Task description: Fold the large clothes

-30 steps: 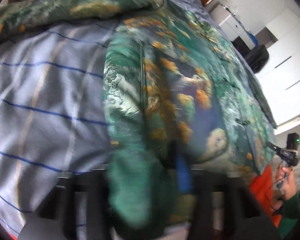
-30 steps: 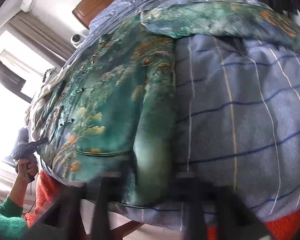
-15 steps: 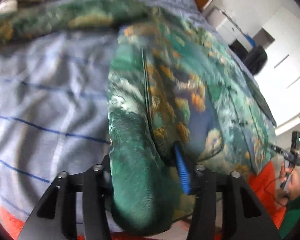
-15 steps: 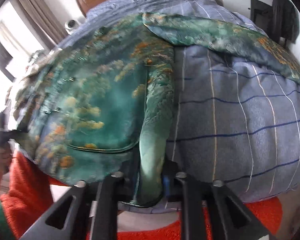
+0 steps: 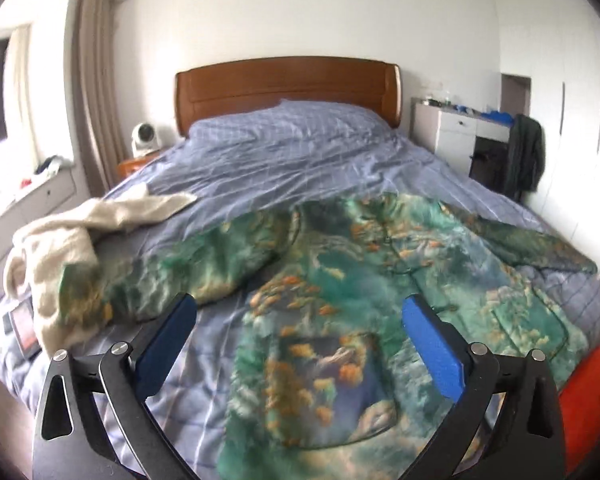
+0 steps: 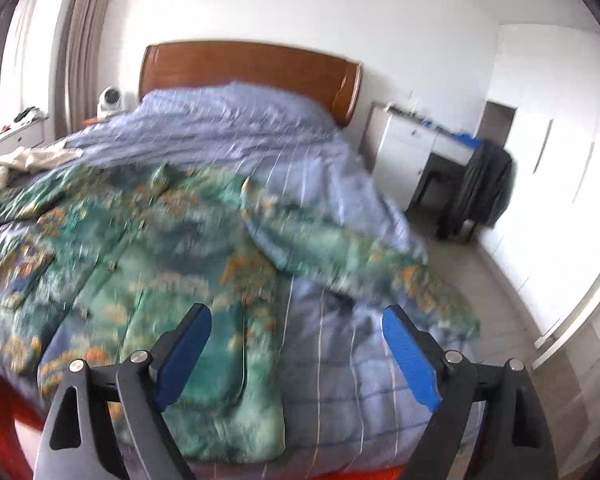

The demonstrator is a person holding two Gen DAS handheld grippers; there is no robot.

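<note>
Both jaws are opening, nothing between them: left hand-held gripper (image 5: pixel 299 314), right hand-held gripper (image 6: pixel 296 324). The green printed jacket (image 5: pixel 380 300) is spread front-up at the foot of the bed (image 5: pixel 300 148), sleeves out at 10 and 2 o'clock. A sleeve cuff should be pinched and folded across the chest, keeping the cream garment (image 5: pixel 60 240) clear.

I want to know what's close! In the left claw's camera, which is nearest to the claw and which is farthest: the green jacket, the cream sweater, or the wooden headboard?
1. Green jacket: spread on the bed right under the left claw.
2. Cream sweater: farther back, at the left edge.
3. Wooden headboard: farthest, against the wall.
</note>
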